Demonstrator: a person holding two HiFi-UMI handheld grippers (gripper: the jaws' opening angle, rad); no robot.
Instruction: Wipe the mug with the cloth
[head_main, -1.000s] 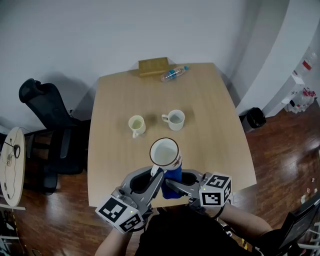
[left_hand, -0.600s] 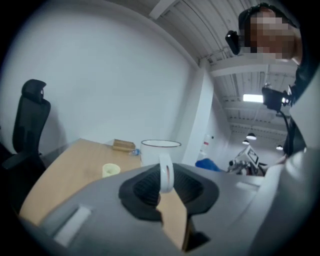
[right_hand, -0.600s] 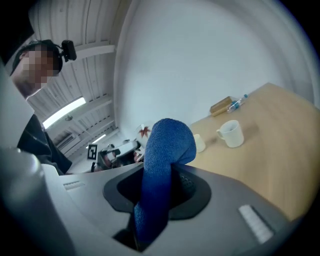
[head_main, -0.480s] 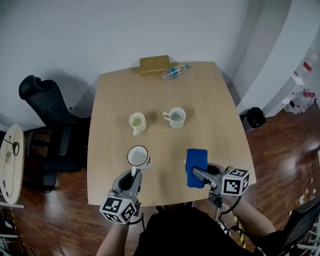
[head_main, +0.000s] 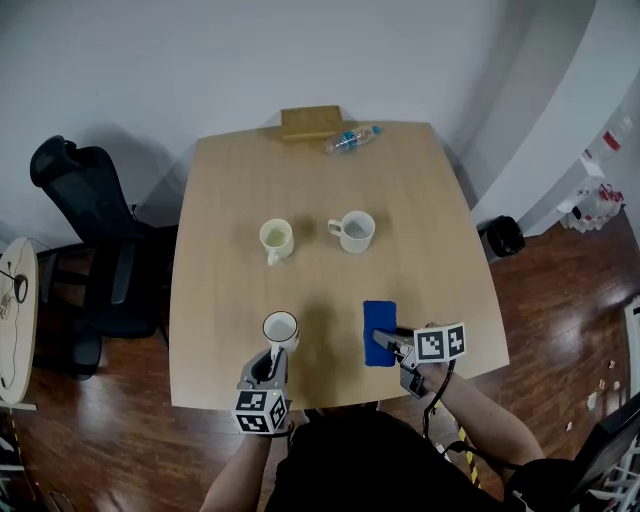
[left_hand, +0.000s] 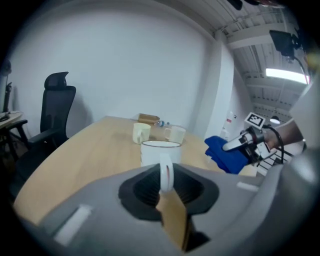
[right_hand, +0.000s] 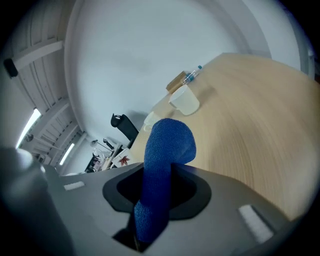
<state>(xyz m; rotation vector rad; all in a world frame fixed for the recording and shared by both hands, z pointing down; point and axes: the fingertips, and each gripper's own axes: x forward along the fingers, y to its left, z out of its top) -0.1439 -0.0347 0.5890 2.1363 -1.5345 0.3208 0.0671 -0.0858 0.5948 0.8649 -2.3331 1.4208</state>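
A white mug (head_main: 281, 328) stands upright near the table's front edge, left of centre. My left gripper (head_main: 272, 358) is shut on its handle (left_hand: 166, 175), which sits between the jaws in the left gripper view. To the right, a folded blue cloth (head_main: 380, 333) stays clamped in my right gripper (head_main: 393, 348), low over the table. In the right gripper view the cloth (right_hand: 162, 165) rises from between the jaws and curls over. Mug and cloth are well apart. From the left gripper view the cloth (left_hand: 227, 152) shows at the right.
Two more mugs stand mid-table, a cream one (head_main: 276, 238) and a white one (head_main: 352, 230). A plastic bottle (head_main: 350, 140) and a wooden box (head_main: 308, 122) lie at the far edge. A black office chair (head_main: 80, 230) stands left of the table (head_main: 420, 250), a dark bin (head_main: 502, 238) right.
The mug and cloth were together at the front centre. They have since parted: the left gripper carried the mug left and down, and the right gripper took the cloth right and lower.
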